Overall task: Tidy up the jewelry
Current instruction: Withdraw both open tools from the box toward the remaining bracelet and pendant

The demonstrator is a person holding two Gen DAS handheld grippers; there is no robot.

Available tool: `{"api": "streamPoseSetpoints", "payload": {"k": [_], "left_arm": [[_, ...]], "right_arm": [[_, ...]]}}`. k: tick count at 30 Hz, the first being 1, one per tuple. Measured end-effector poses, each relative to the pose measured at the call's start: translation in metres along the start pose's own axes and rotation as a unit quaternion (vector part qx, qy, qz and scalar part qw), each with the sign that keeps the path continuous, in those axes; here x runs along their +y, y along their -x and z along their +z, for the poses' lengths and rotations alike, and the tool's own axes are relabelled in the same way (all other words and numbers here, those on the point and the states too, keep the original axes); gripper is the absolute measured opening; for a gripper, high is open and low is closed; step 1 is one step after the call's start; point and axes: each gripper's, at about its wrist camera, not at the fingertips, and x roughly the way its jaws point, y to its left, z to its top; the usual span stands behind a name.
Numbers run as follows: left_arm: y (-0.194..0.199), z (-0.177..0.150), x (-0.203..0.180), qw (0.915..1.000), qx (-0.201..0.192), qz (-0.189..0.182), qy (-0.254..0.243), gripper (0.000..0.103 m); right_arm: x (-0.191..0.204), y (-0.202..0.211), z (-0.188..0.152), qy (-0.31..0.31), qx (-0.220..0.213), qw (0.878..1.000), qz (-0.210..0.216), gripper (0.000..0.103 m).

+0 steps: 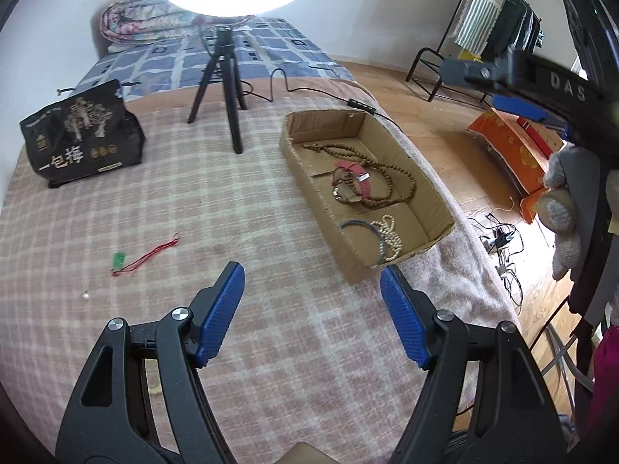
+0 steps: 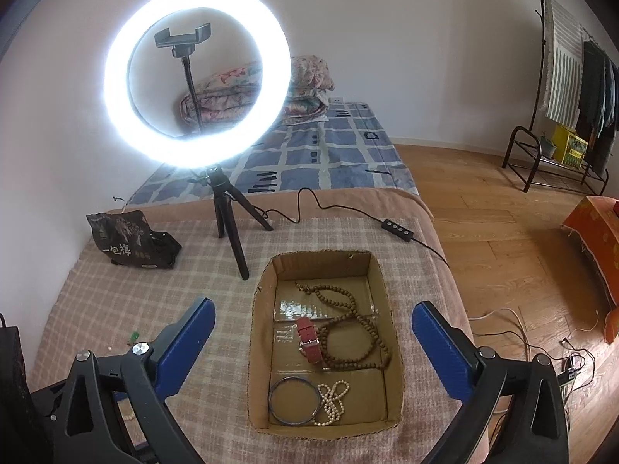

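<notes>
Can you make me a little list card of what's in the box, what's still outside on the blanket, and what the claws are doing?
box: cardboard box on the checked blanket
inside box: brown bead necklace, red watch strap, blue bangle, white bead string
outside box: green pendant on red cord
left claw: open, empty
right claw: open, empty, above box

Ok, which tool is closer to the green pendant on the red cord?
Left. The left tool hangs just right of the green pendant; the right tool is over the cardboard box, farther away.
</notes>
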Motion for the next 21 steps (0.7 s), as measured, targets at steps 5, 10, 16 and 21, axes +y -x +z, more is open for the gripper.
{"api": "streamPoseSetpoints", "payload": {"k": [5,10,16,21], "left_arm": [[0.020,-0.014,0.031,0.9996,-0.010,0.026,0.001,0.075],[0.038,-0.028,0.078,0.9984,-0.013,0.048,0.026,0.075],[0.053,-0.041,0.139,0.9941,-0.019,0.087,0.063,0.075],[0.059,-0.047,0.180,0.9894,-0.021,0.112,0.090,0.075]], "right_arm": [[0.013,0.011,-0.018,0.010,-0.006,1.000,0.006,0.103],[0.030,0.017,-0.035,0.022,-0.010,1.000,0.016,0.103],[0.066,0.013,-0.058,0.060,0.002,0.997,0.041,0.103],[0.098,-0.003,-0.076,0.084,0.029,0.993,0.082,0.097]]}}
